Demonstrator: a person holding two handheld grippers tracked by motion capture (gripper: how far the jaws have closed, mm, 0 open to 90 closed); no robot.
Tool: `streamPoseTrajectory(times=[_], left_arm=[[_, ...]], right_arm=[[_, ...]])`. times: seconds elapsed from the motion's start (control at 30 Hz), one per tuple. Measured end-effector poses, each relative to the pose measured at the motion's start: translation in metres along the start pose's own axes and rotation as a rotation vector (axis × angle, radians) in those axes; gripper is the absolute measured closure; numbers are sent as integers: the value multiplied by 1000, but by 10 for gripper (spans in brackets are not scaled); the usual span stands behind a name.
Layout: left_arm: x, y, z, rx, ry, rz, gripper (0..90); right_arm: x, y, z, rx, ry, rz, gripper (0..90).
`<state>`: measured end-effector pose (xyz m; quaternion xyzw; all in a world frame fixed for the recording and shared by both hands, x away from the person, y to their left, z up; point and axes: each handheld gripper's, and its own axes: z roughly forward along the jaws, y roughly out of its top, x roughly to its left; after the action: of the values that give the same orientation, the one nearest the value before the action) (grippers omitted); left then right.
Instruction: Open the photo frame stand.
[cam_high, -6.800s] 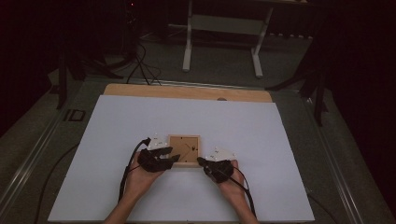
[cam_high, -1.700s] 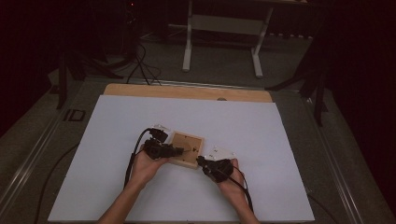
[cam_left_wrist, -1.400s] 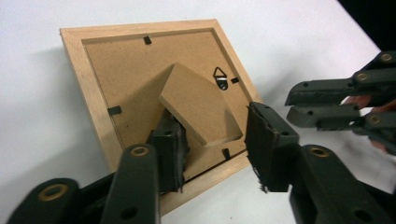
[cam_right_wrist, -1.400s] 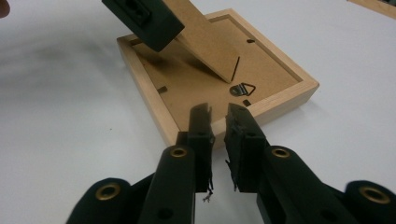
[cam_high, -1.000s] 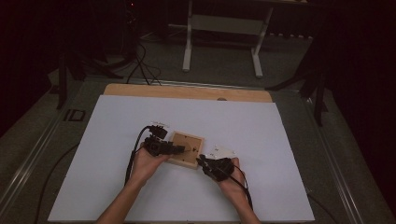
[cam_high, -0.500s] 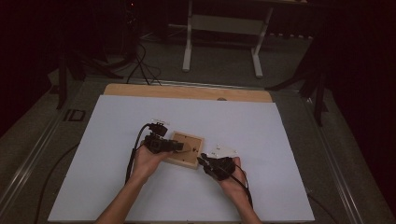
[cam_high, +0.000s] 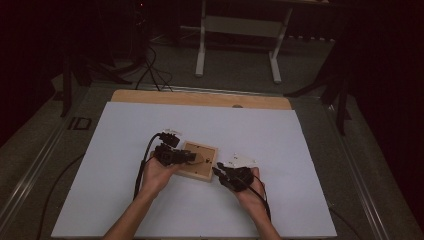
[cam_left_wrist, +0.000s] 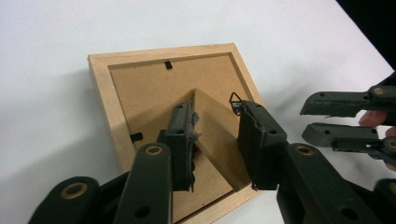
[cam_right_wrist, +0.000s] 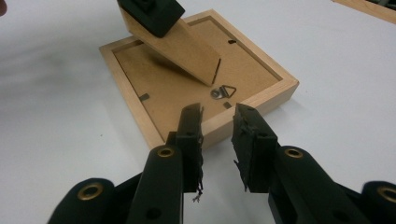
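White sheeting covers the bench (cam_high: 300, 150), with a dark floor beyond. Near its front middle a wooden picture frame (cam_high: 200, 161) lies face down, its brown backing upward. The fold-out stand (cam_left_wrist: 217, 140) is lifted off the backing, and the left gripper (cam_left_wrist: 215, 140), whose jaws have just been closing, straddles it. The right gripper (cam_right_wrist: 217, 140), jaws apart and just opening, hovers empty at the frame's near edge. A small metal hanger (cam_right_wrist: 224, 91) lies on the backing.

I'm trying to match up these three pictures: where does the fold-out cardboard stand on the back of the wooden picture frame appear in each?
High view: the stand is mid-table, under the left gripper.
Left gripper view: bottom centre, between the fingers.
Right gripper view: top centre, lifted up.
Shared landmark: the triangular metal hanger, also seen at.
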<state>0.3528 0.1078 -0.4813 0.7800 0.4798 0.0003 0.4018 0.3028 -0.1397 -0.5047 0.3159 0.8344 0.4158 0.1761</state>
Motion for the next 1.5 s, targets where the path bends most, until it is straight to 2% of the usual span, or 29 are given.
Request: streamPoseTrajectory(times=[0.5,0.8,0.97,1.27,1.5], left_arm=[[-5,-9,-6,-30,24,22,693],[-1,-9,-5,-11,15,-13,685],[-1,-10,-3,9,10,-6,620],[2,-9,1,43,-30,-48,577],[4,-9,2,54,-32,-67,602]], right_arm=[[0,1,1,2,-1,7,705],[0,1,2,4,2,8,699],[0,1,2,4,3,6,698],[0,1,2,5,5,6,694],[0,1,2,4,7,5,692]])
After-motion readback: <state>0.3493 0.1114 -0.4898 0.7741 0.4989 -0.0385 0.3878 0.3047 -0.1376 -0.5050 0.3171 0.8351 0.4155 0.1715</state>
